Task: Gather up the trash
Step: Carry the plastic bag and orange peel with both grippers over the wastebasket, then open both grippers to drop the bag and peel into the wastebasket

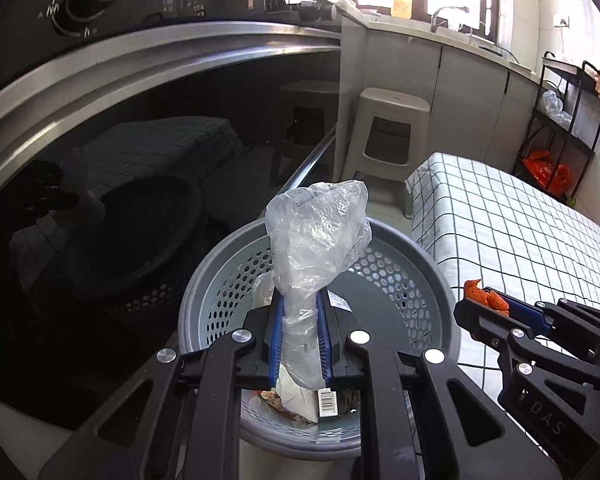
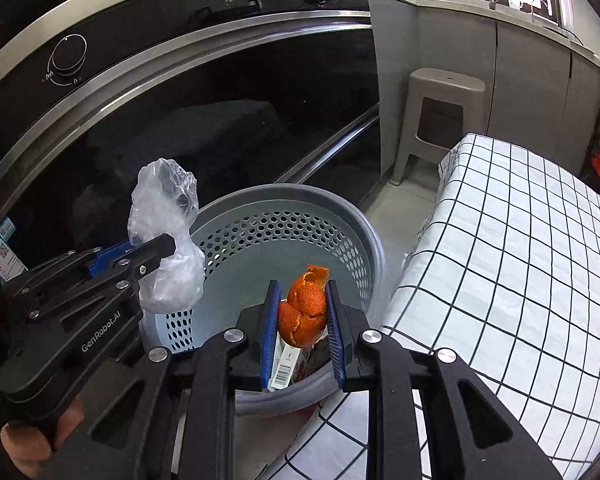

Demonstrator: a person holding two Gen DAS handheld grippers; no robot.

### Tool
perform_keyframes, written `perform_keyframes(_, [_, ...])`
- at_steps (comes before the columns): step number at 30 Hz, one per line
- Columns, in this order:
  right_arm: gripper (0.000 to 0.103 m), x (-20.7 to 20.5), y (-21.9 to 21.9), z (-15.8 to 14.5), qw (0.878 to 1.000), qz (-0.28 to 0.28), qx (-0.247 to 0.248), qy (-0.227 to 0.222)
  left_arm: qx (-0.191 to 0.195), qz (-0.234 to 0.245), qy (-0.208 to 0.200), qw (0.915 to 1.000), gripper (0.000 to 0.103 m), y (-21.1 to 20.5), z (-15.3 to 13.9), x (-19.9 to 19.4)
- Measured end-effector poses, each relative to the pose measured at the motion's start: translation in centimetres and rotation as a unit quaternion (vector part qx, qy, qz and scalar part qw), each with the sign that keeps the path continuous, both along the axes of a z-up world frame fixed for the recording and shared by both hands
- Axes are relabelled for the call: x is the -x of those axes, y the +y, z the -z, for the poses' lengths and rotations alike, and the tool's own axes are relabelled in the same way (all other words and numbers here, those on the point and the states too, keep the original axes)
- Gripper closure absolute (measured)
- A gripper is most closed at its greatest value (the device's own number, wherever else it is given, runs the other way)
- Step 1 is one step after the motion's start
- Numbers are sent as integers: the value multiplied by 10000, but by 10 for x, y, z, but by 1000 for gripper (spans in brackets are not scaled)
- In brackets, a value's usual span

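While the basket [image 1: 416, 276] held paper scraps [image 1: 300, 396], my left hand-held gripper [image 1: 300, 320] pinched a plastic bag [image 1: 316, 232] above it, my right hand-held gripper [image 2: 302, 312] orange peel [image 2: 304, 312].

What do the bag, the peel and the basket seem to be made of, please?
The bag looks like thin clear plastic film: see-through, crinkled and glossy. The peel looks like citrus rind: orange, pitted and matte, with torn, curled edges. The basket is probably moulded plastic: grey, smooth, slightly shiny, with regular hexagonal holes in its wall.
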State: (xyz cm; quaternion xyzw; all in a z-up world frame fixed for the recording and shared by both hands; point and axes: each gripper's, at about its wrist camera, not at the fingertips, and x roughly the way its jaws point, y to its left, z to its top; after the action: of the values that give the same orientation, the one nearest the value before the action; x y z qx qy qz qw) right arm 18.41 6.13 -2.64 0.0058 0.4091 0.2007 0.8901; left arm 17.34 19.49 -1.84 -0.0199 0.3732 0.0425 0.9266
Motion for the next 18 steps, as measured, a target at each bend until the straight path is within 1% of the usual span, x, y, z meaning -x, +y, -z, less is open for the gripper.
perform_keyframes(5, [81, -11, 9, 8, 9999, -51, 34, 82, 116, -86, 147, 9998, 87, 9, 6, -4])
perform_keyframes(7, [78, -13, 10, 9, 9999, -56, 1, 95, 130, -96, 171, 9997, 87, 9, 7, -5])
perform_keyframes(8, [74, -13, 11, 9, 9999, -63, -22, 99, 135, -105, 185, 9997, 85, 9, 7, -4])
perform_keyframes(9, [71, -13, 10, 9, 9999, -63, -45, 93, 152, -108, 192, 9996, 84, 10, 8, -3])
perform_keyframes(10, [59, -13, 9, 8, 9999, -52, -77, 74, 170, -114, 192, 9996, 84, 11, 8, -2])
perform_keyframes(12, [40, -10, 6, 6, 9999, -16, -167, -4, 137, -156, 172, 9996, 75, 12, 7, -3])
perform_keyframes(14, [40, -7, 5, 4, 9998, 31, -175, -65, 121, -204, 135, 9996, 60, 13, 6, -1])
perform_keyframes(16, [40, -9, 2, 3, 9997, 74, -215, -50, 113, -256, 90, 9996, 55, 15, 5, 1])
perform_keyframes(18, [40, -9, -2, 3, 9996, 116, -255, -30, 127, -284, 82, 9995, 55, 16, 5, 3])
